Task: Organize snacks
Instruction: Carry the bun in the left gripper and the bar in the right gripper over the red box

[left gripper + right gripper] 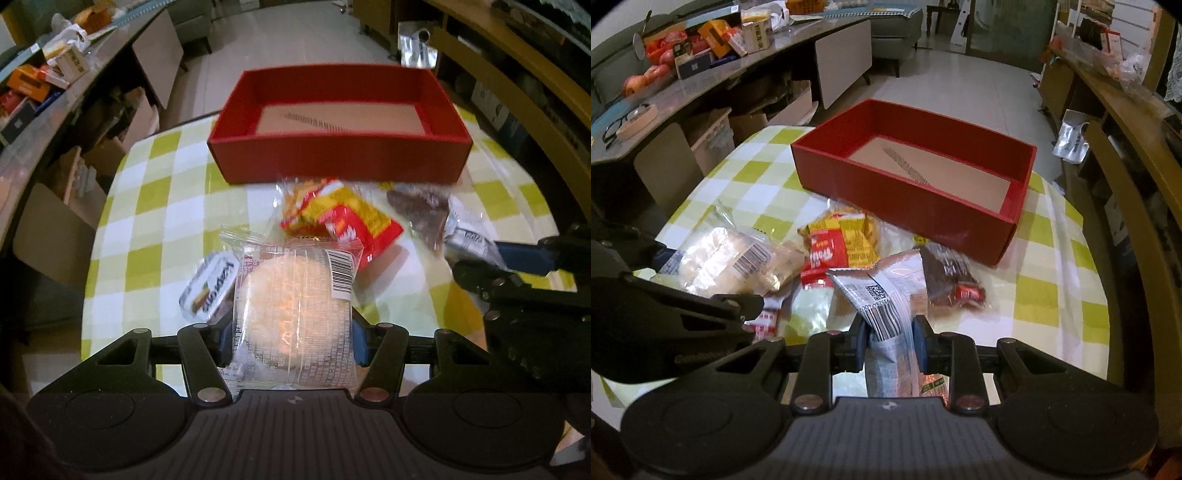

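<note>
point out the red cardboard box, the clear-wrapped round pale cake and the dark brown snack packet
red cardboard box point(340, 158), left wrist view, front wall
clear-wrapped round pale cake point(291, 295), left wrist view, cake centre
dark brown snack packet point(945, 273), right wrist view, wrapper middle

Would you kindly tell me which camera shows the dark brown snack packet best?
The right wrist view: the dark brown packet lies sharp and whole beside the red box. The left wrist view shows it blurred near the frame's right.

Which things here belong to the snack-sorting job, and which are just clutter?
Job:
red box
clear-wrapped pastry, in left gripper
silver packet, in right gripper
red-yellow packet
brown packet

Clutter:
sideboard boxes
glasses
</note>
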### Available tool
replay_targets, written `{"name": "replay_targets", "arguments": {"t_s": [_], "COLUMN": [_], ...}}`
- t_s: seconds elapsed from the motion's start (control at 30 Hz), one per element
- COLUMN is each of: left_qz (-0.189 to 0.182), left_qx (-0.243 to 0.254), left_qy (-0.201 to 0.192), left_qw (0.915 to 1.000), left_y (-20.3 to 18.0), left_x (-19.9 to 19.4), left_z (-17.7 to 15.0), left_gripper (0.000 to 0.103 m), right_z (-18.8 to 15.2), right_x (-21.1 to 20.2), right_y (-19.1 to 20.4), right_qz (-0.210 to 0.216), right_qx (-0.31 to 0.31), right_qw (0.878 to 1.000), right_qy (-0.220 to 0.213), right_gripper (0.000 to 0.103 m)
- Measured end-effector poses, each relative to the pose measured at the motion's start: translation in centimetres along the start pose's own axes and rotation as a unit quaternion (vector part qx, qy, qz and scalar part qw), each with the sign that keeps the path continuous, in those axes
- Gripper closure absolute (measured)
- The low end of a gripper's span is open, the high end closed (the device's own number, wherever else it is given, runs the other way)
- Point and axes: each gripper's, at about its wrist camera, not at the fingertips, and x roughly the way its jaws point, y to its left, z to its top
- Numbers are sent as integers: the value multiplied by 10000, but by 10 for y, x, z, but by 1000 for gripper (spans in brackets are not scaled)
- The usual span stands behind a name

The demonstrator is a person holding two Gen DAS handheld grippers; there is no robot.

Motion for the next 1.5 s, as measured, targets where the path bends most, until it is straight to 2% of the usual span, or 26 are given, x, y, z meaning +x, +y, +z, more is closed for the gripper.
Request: {"name": "replay_targets", "arguments": {"t_s": [0.23,1.07,1.5], "left_qz": [0,73,108], "left_qx": [-185,-301,-290], "left_qy": [-74,-443,-569], "left_qw": [9998,9985,9979], "left_y": [9,11,9], "left_x": [4,21,43], "left_z": [20,97,139], "left_gripper": [39,39,39], "right_z": [23,90,120], "right_x": [1,29,62], "right_y": [-4,-40,-62], "right_qz": [49,13,59], "right_qx": [60,401,648], "right_qw": [9998,9975,9961], "right_qy": [-196,-577,-596], "right_gripper": [70,69,70]}}
